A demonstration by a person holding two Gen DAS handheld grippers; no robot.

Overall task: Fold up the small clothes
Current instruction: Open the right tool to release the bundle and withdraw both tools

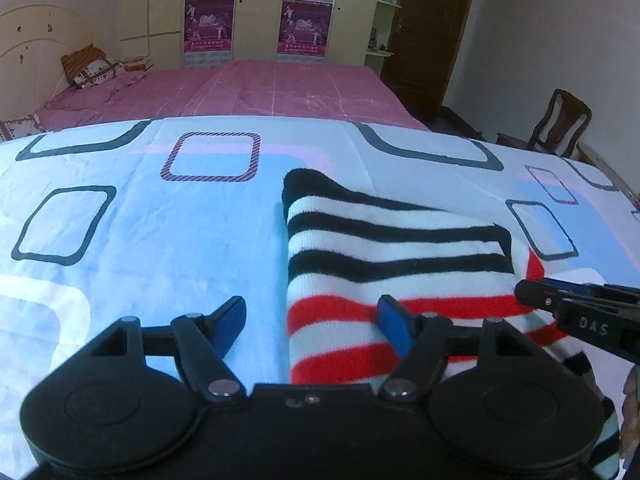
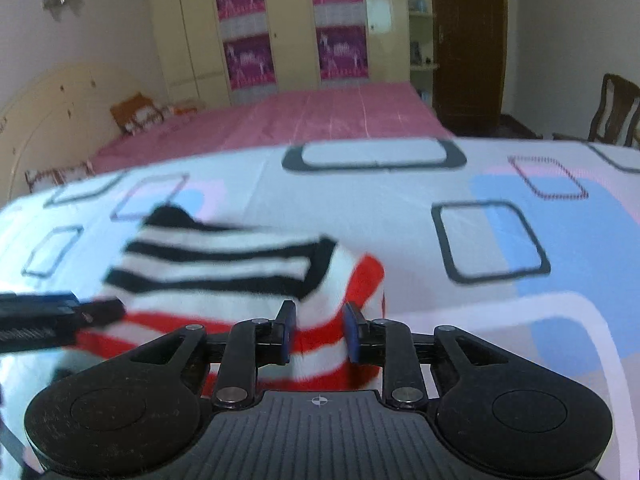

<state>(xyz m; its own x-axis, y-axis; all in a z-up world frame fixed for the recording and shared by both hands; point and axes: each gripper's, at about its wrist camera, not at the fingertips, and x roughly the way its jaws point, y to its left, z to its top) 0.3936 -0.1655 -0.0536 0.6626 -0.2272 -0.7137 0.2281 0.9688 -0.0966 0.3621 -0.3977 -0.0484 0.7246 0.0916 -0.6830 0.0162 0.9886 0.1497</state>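
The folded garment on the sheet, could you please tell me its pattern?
The folded garment has black-and-white stripes on top, red-and-white stripes below; the left wrist view shows it best.

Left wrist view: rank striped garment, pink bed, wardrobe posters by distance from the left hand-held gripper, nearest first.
1. Striped garment: at the left hand-held gripper, right finger over it.
2. Pink bed: beyond the patterned sheet.
3. Wardrobe posters: back wall, farthest.

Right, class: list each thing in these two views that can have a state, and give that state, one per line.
Striped garment: partly folded, black-striped layer lying over red-striped part.
Left hand-held gripper: open, left edge of the garment between its fingers, unpressed.
Right hand-held gripper: closed on a bunch of the garment.
Wardrobe doors: shut.
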